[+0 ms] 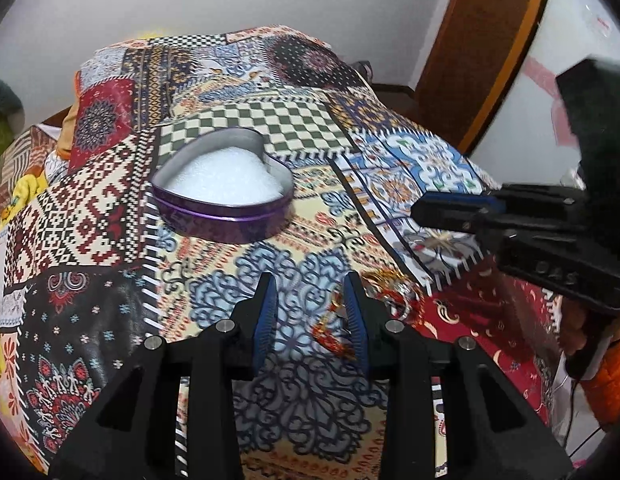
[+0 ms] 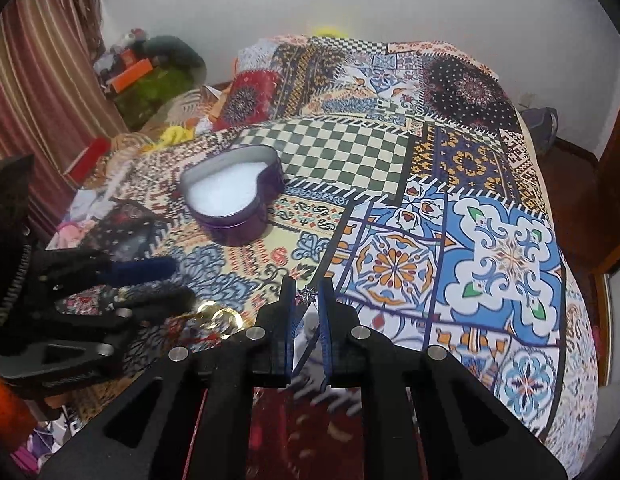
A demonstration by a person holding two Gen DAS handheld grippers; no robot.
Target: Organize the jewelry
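The right hand-held gripper [image 2: 308, 300] pinched a small sparkly jewel [image 2: 307, 295]; the left hand-held gripper [image 1: 310, 304] stood spread. Gold rings [image 2: 218, 314] lay on the bed [image 2: 510, 256]; the heart tin [image 1: 224, 188] sat well apart.

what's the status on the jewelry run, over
Left gripper open, low over the gold jewelry. Right gripper shut on small silver piece. Heart tin open, white padding bare, path clear.

You face a bed under a patchwork-print bedspread [image 2: 490, 248], pale walls [image 2: 430, 4] behind it. A striped curtain [image 2: 42, 80] hangs to your left; a wooden door frame [image 1: 490, 60] stands at right.
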